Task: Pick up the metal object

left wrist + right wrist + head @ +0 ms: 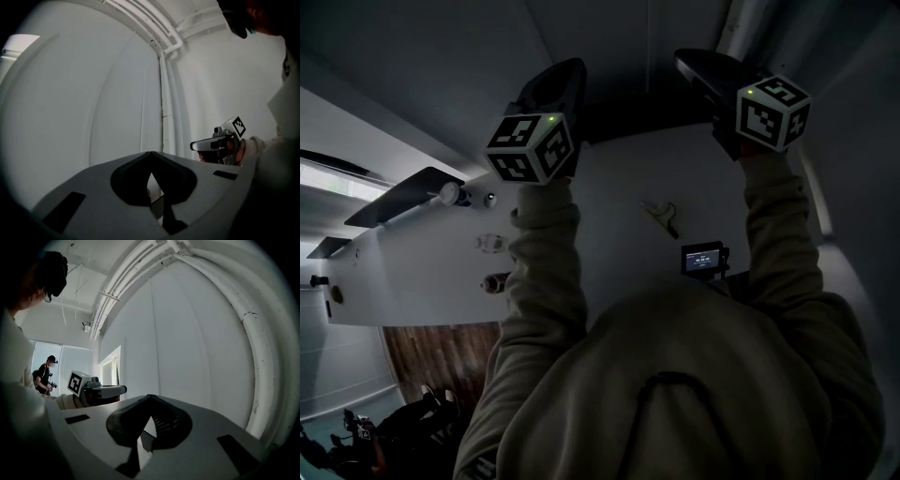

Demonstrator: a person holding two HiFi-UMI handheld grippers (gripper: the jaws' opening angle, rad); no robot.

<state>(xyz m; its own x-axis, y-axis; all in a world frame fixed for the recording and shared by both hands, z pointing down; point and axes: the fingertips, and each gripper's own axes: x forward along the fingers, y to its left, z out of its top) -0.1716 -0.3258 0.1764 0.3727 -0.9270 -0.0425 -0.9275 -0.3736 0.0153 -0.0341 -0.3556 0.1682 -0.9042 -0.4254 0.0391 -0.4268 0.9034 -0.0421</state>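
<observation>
Hovering level and clenched empty, the left hand-held gripper (pixel 555 89) and right hand-held gripper (pixel 711 75) faced the wall (pixel 187 333). Down on the desk (pixel 609 187) lay the metal object (pixel 661 217), well apart; best to lower the right one, open, and straddle it.

left gripper (pixel 151 153) + right gripper (pixel 149 396): smooth matt grey plastic shells, darker matt recess round the jaws, ribbed inside on the right one. marker cube (pixel 532 145): matt white, black print. sleeves (pixel 546 272): soft pale cloth. worktop (pixel 609 187): smooth white, matt. metal object (pixel 661 217): pale, dull sheen, too small for more. floor (pixel 441 352), near left: wood-grain planks. wall (pixel 117 93) and pipes (pixel 164 103): smooth white paint.
</observation>
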